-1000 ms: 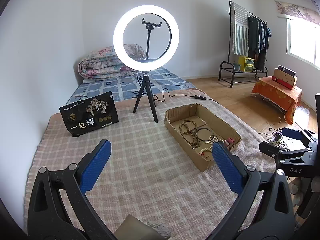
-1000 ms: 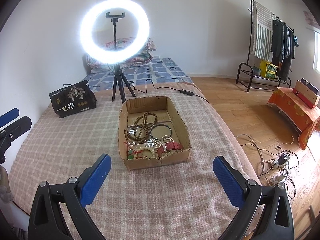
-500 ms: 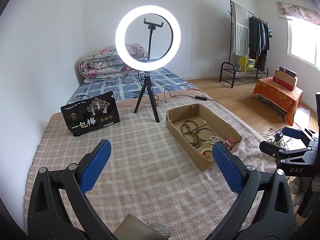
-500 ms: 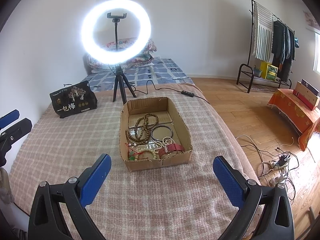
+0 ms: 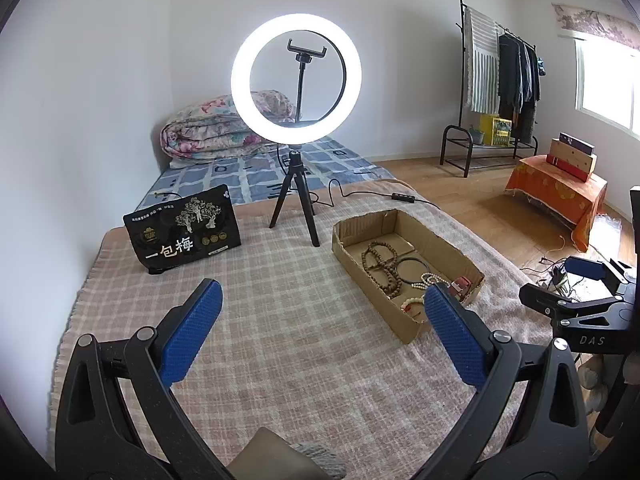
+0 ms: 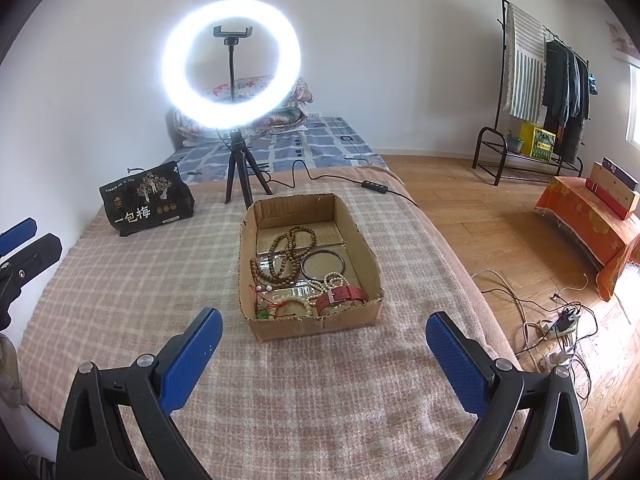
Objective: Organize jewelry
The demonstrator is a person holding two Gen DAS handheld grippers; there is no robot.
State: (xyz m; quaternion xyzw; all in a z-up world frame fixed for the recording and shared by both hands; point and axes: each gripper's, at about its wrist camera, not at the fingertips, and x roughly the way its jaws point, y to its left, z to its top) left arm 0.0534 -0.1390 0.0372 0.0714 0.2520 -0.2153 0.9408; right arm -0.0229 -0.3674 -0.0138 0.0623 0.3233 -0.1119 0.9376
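Observation:
A shallow cardboard box (image 6: 312, 326) (image 5: 404, 330) lies on the checked blanket. Inside it are brown wooden bead strings (image 6: 286, 256) (image 5: 382, 266), a dark bangle (image 6: 323, 264) (image 5: 412, 270), white pearl beads (image 6: 334, 280), a red watch strap (image 6: 342, 294) (image 5: 460, 283) and a small piece with red cord and green stones (image 6: 266, 306). My right gripper (image 6: 322, 334) is open and empty, just in front of the box. My left gripper (image 5: 320, 308) is open and empty, to the left of the box.
A lit ring light on a black tripod (image 6: 236, 80) (image 5: 296, 80) stands behind the box, its cable (image 6: 376, 186) trailing right. A black printed bag (image 6: 146, 204) (image 5: 182, 234) stands at the back left. The blanket's right edge (image 6: 472, 280) drops to a wooden floor with cables.
Both grippers have shifted slightly; the scene slides a little to the right in both views. The jaws stay open and nothing in the box has moved.

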